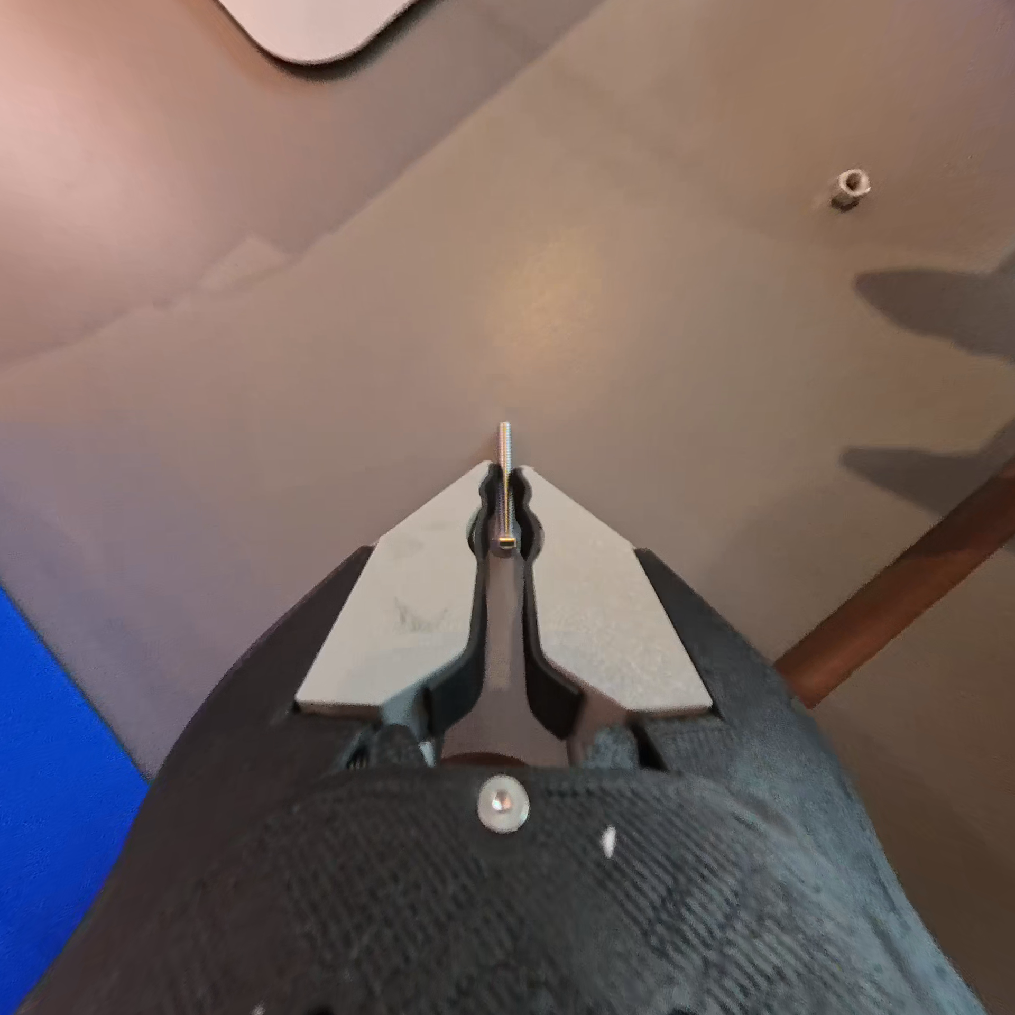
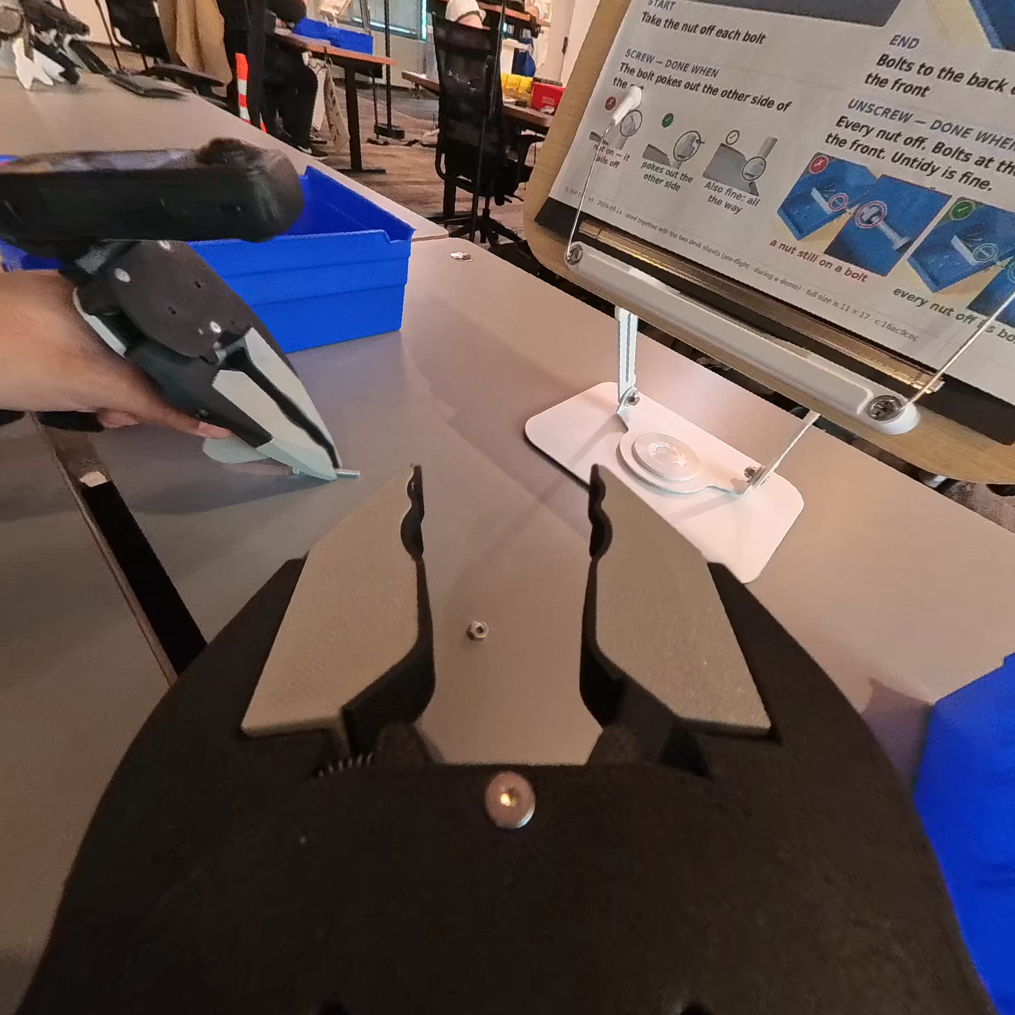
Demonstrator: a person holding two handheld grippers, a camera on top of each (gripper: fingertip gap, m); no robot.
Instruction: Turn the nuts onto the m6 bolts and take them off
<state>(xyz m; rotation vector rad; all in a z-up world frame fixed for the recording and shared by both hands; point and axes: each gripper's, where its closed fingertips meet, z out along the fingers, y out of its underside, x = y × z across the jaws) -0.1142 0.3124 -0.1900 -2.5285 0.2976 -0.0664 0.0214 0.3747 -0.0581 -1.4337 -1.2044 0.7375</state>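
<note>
One bolt (image 1: 505, 483) pinched in left gripper (image 1: 506, 472), one nut (image 2: 478, 629) (loose) under wide-open, empty right gripper (image 2: 505, 494).

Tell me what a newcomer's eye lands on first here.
Probably the left tongs, shut on a thin bolt whose threaded end pokes past their tips, low over the grey table. Next, the lone nut on the table between the wide-open right tongs. Behind sit a blue bin at left and an instruction board on a white stand at right.

One bolt (image 1: 505, 483); one nut (image 2: 477, 629); two blue bins (image 2: 329, 274); one stand (image 2: 659, 456).
</note>
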